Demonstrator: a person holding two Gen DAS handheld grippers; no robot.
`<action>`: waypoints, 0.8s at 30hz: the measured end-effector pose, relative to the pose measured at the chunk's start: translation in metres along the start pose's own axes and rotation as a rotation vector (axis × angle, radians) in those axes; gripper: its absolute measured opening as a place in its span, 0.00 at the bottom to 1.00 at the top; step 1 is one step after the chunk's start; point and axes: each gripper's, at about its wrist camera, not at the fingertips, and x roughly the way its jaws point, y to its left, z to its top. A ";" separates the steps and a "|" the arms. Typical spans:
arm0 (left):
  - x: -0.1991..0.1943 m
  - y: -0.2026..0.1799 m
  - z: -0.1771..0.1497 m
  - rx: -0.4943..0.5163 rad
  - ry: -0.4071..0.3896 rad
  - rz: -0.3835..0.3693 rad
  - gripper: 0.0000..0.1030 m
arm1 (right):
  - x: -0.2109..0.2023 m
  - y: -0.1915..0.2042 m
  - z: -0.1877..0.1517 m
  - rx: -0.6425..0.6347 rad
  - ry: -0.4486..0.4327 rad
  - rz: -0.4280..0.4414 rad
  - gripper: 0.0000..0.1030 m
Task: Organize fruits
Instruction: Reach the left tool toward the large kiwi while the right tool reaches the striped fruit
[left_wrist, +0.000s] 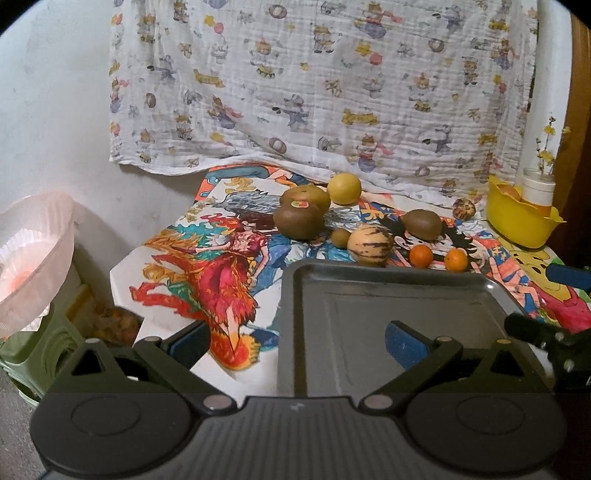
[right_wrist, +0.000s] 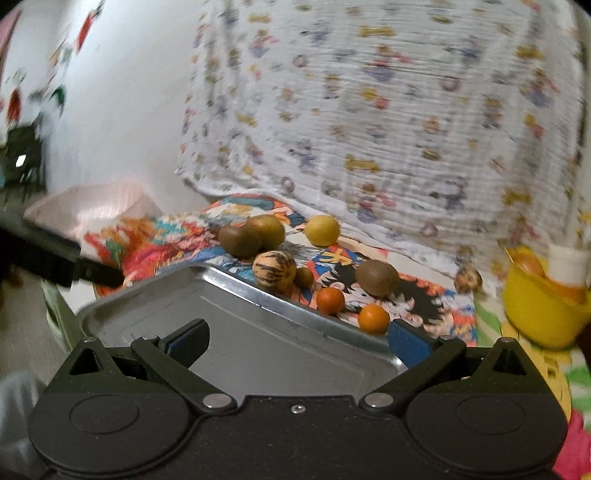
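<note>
A grey metal tray (left_wrist: 369, 280) lies empty at the table's near edge; it also shows in the right wrist view (right_wrist: 236, 291). Beyond it lie loose fruits: brown kiwis (left_wrist: 299, 221) (right_wrist: 240, 240), a yellow round fruit (left_wrist: 344, 188) (right_wrist: 322, 229), a striped melon (left_wrist: 369, 245) (right_wrist: 274, 271), two small oranges (left_wrist: 421, 255) (right_wrist: 330, 300), another kiwi (left_wrist: 422, 223) (right_wrist: 376, 277). My left gripper (left_wrist: 295, 345) is open and empty over the tray's left rim. My right gripper (right_wrist: 297, 341) is open and empty over the tray's right part.
A yellow bowl (left_wrist: 521, 221) (right_wrist: 543, 314) with fruit stands at the right, a white jar (left_wrist: 537, 186) behind it. A small speckled fruit (left_wrist: 464, 208) lies near the back. A pink bowl (left_wrist: 33, 258) sits on green stools left of the table. A printed cloth hangs behind.
</note>
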 end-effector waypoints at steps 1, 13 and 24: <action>0.003 0.002 0.003 0.000 0.004 0.001 1.00 | 0.005 0.001 0.002 -0.023 0.009 0.015 1.00; 0.058 0.015 0.062 -0.011 0.031 -0.012 1.00 | 0.060 -0.008 0.041 -0.196 -0.026 0.106 0.99; 0.137 0.015 0.099 0.021 0.102 -0.053 1.00 | 0.125 -0.020 0.058 -0.324 0.024 0.239 0.92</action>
